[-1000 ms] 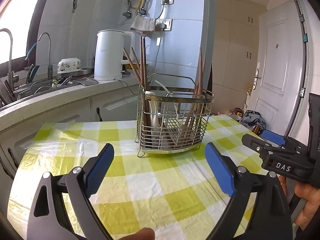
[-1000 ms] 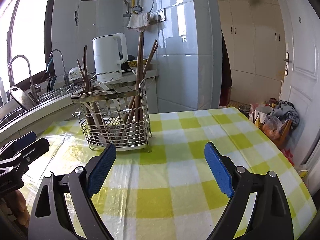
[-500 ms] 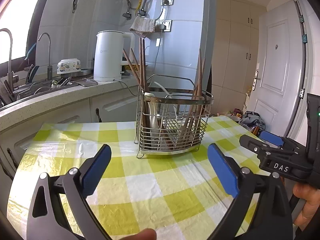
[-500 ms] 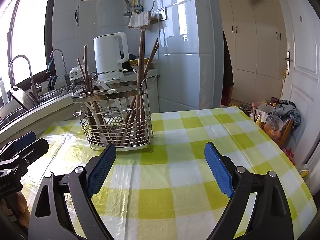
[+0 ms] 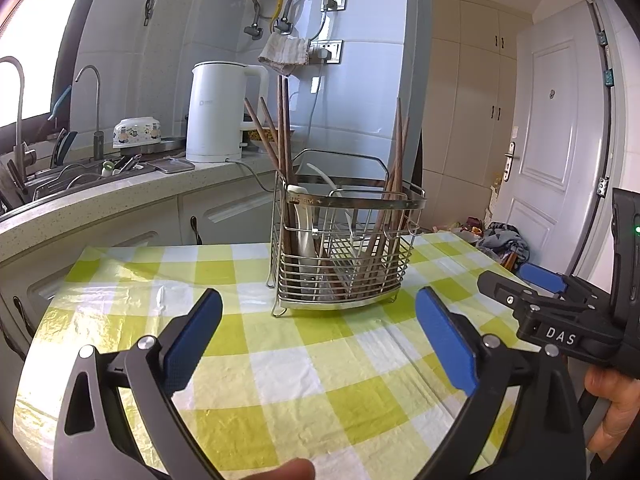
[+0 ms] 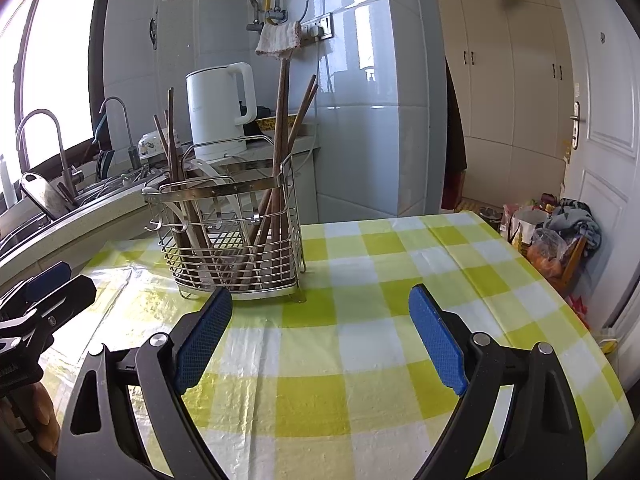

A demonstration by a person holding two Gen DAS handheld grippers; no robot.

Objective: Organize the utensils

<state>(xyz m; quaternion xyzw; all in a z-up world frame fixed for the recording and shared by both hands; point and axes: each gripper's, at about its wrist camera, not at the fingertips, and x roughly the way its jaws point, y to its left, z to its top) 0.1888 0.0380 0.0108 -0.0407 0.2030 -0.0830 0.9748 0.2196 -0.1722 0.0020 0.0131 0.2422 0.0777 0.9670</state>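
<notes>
Standing upright near the middle of the bench, toward its far edge, the stainless-steel wire utensil caddy (image 5: 344,248) already holds what looks like every utensil in sight: dark wooden chopsticks (image 5: 282,128) lean out of its left compartment, a second bunch of wooden chopsticks (image 5: 396,152) rises from the right one, and a white plastic spoon or ladle handle (image 5: 304,220) sits among them on the left side, though how the pieces are sorted between compartments is hard to tell through the wires. No loose utensil lies on the yellow-and-white checked tablecloth (image 5: 280,344) that covers the bench, so the task seems either finished or at a stage where things inside the caddy need re-sorting; the pictures alone do not settle which. Both tools are idle in front of it: the left gripper (image 5: 320,336) has its blue-padded jaws spread wide with nothing between them, and the right gripper (image 6: 320,332) is equally wide apart and empty, hovering over bare cloth near the caddy's right front corner. Farther off, along the left, a speckled kitchen counter (image 5: 120,196) carries a white electric kettle (image 5: 218,112) and a sink with dishes, which may or may not belong to the job.
</notes>
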